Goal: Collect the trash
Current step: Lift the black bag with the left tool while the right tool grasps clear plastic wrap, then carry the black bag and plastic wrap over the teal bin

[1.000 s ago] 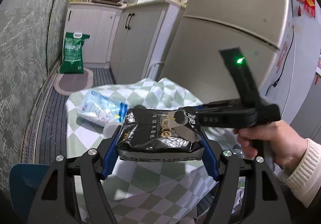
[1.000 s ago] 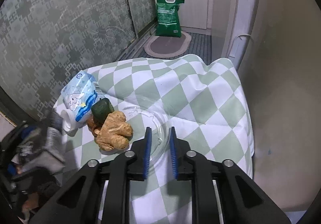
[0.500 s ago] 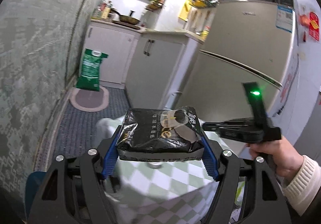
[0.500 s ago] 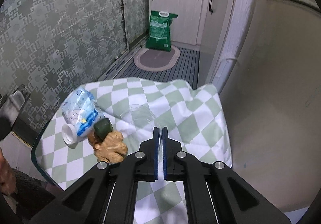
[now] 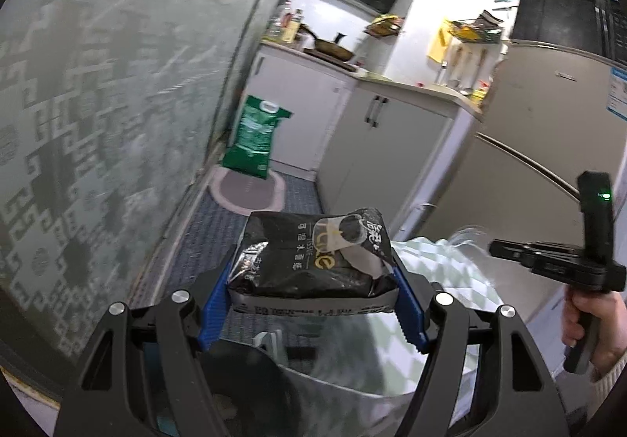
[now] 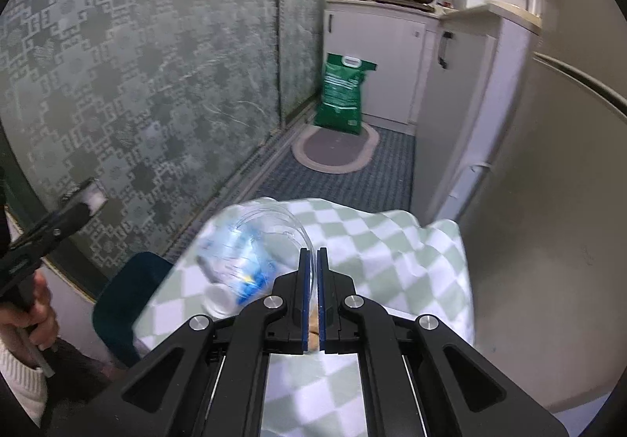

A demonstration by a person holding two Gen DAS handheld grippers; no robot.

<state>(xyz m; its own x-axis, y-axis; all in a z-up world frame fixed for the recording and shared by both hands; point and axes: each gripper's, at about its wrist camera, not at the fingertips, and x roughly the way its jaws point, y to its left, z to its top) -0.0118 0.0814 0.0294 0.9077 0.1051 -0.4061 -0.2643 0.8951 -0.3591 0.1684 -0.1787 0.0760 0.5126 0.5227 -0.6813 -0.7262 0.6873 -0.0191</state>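
Right now the left gripper (image 5: 311,290) has its blue pads spread wide and pressed on both ends of a black tissue pack (image 5: 313,260), which sits in the lower middle of the left wrist view, above a bin lined with a thin bag (image 5: 352,370). The right gripper (image 6: 312,296) is pinched almost fully closed on the rim of a clear plastic cup (image 6: 274,233), lifted over the checked tablecloth (image 6: 376,241) in the lower middle of its view.

Judging by the hold, the cup is the weak point: only a thin, slick edge is caught, so a quick swing could let it pivot or slip out. The soft pack could also sag free if the left pads ease, and it might miss the bin's mouth if dropped early.

Compared with a second ago, the right jaws have closed from a gap onto the cup's rim and the cup has come up off the cloth. The left view has swung away from the table toward the bin, and the blue-and-white packet (image 6: 243,268) remains on the cloth.
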